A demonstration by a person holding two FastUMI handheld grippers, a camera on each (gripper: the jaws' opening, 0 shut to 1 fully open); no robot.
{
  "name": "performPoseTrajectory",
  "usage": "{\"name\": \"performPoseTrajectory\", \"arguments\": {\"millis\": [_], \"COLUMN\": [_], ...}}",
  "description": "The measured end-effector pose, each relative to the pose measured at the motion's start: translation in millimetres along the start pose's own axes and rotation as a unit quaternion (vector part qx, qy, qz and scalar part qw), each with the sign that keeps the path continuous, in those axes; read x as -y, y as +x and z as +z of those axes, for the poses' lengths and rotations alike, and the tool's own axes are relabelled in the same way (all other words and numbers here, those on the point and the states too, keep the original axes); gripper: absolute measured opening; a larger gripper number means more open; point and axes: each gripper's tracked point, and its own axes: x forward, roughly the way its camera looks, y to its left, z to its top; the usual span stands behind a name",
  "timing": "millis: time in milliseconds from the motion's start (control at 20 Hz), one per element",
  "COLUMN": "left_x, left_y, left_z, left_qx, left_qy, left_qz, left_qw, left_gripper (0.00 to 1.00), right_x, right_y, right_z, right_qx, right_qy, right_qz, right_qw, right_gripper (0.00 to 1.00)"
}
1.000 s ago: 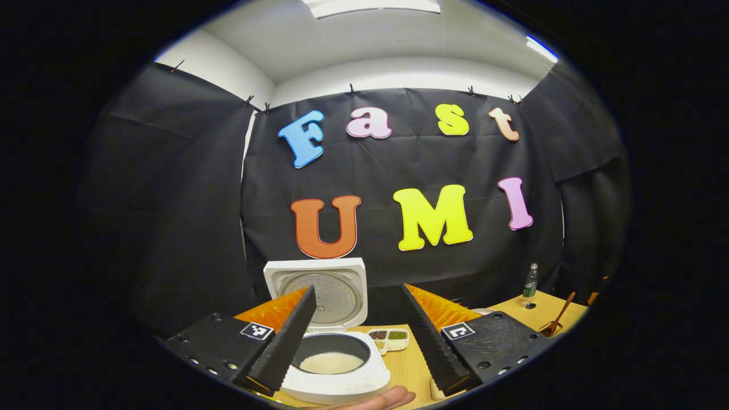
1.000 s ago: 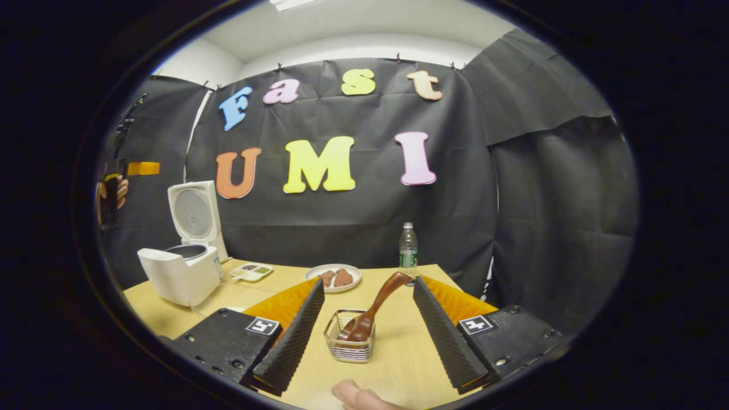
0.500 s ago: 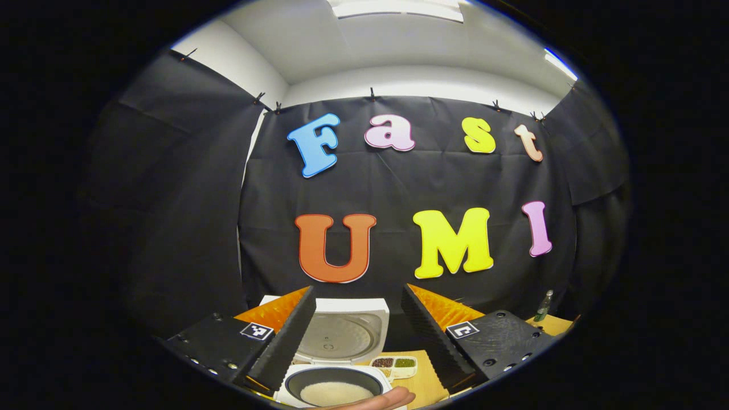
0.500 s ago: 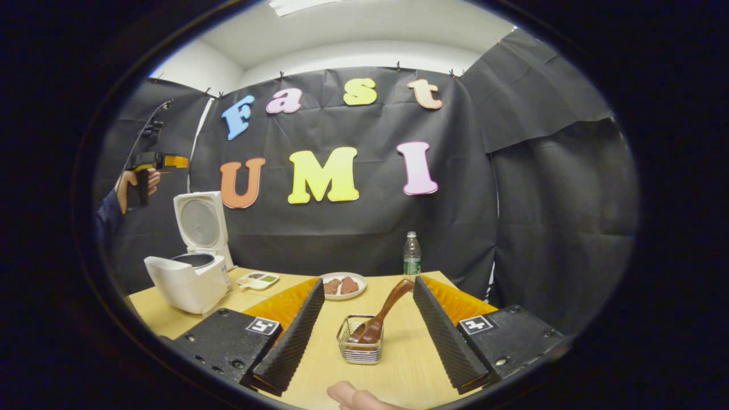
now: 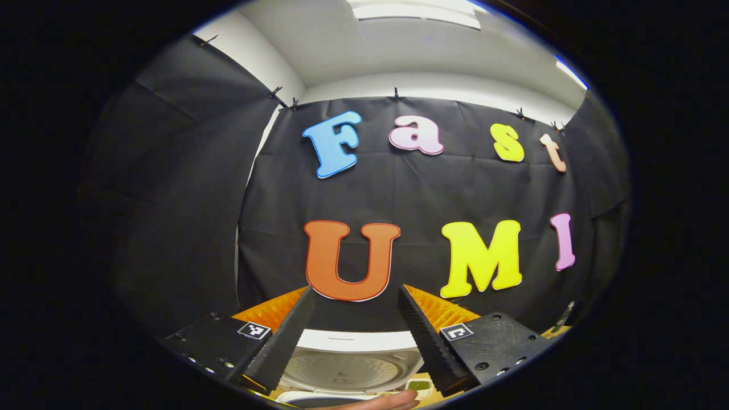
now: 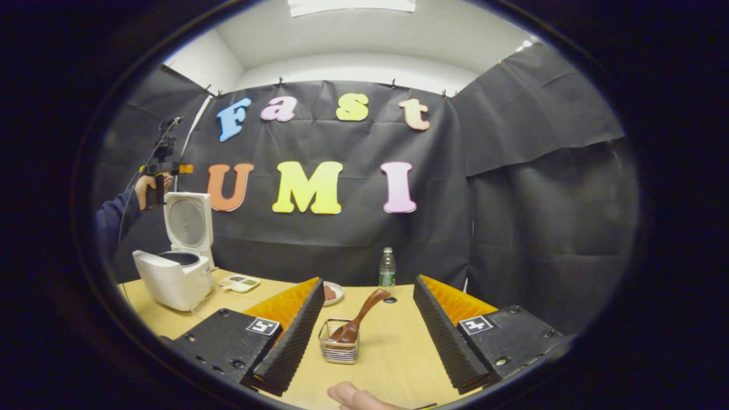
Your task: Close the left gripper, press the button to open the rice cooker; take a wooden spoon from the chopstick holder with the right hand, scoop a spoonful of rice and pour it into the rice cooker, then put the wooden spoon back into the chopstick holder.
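Rising since a second ago, my left gripper (image 5: 353, 336) is tilting up toward the booth wall, so the rice cooker (image 5: 342, 370) is sliding to the bottom edge of the left gripper view. My right gripper (image 6: 367, 336) is pulling back a little, and the chopstick holder (image 6: 339, 348) is sitting lower and smaller between its fingers.

I am holding both grippers wide apart, neither one gripping anything. In the right gripper view the left gripper (image 6: 162, 168) is hanging high above the cooker's raised lid (image 6: 188, 222), held in a hand (image 6: 149, 183) at the end of a dark sleeve.

With the lid already up, I judge the button step done and the spoon step now in hand. The wooden spoon (image 6: 357, 318) is leaning in the wire holder on the table (image 6: 398, 364), handle up and to the right. My next move calls for bringing the right gripper forward and down, lining its fingers on either side of that slanted handle, then closing on it.

I cannot make out where the rice to be scooped is sitting: a small divided dish (image 6: 239, 282) beside the cooker is too small to read. A plate (image 6: 331, 293) is half hidden behind my left finger, a bottle (image 6: 387, 267) is standing behind it, and the cooker's pot is cut off in the left gripper view.
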Motion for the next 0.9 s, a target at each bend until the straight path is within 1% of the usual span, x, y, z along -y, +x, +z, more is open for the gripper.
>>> {"name": "performPoseTrajectory", "arguments": {"millis": [100,200,350,400,450,550,600,650,700,750,900], "left_x": [-1,-5,-17,-19,-22,-31,-33,-31,-34,-34,-32], "left_y": [14,26,39,41,42,41,40,39,37,33,19], "left_z": [-11,-22,-47,-55,-62,-75,-70,-73,-74,-73,-73], "left_qx": [-0.008,-0.017,-0.044,-0.056,-0.066,-0.09,-0.082,-0.092,-0.097,-0.103,-0.125], "left_qy": [-0.002,-0.007,0.009,0.019,0.027,0.044,0.036,0.034,0.039,0.037,0.037], "left_qz": [-0.003,0.002,0.017,0.018,0.019,0.025,0.021,0.018,0.02,0.018,0.014], "left_qw": [1.0,1.0,0.999,0.998,0.997,0.995,0.996,0.995,0.994,0.994,0.991], "left_gripper": [0.93,0.93,0.93,0.93,0.93,0.93,0.95,0.97,0.96,0.98,0.98], "right_x": [5,7,7,12,16,21,25,27,25,23,22], "right_y": [-3,-9,-16,-19,-23,-30,-33,-36,-39,-42,-51], "right_z": [9,14,16,15,14,15,18,20,22,22,24], "right_qx": [0.007,0.007,0.006,0.005,0.004,0.005,0.008,0.01,0.012,0.012,0.016], "right_qy": [-0.027,-0.036,-0.024,-0.022,-0.021,-0.023,-0.023,-0.021,-0.017,-0.013,-0.011], "right_qz": [-0.02,-0.035,-0.043,-0.051,-0.056,-0.066,-0.072,-0.075,-0.073,-0.07,-0.064], "right_qw": [0.999,0.999,0.999,0.998,0.998,0.998,0.997,0.997,0.997,0.997,0.998], "right_gripper": [1.0,0.94,0.95,0.99,1.0,1.0,1.0,0.99,1.0,1.0,0.99]}}
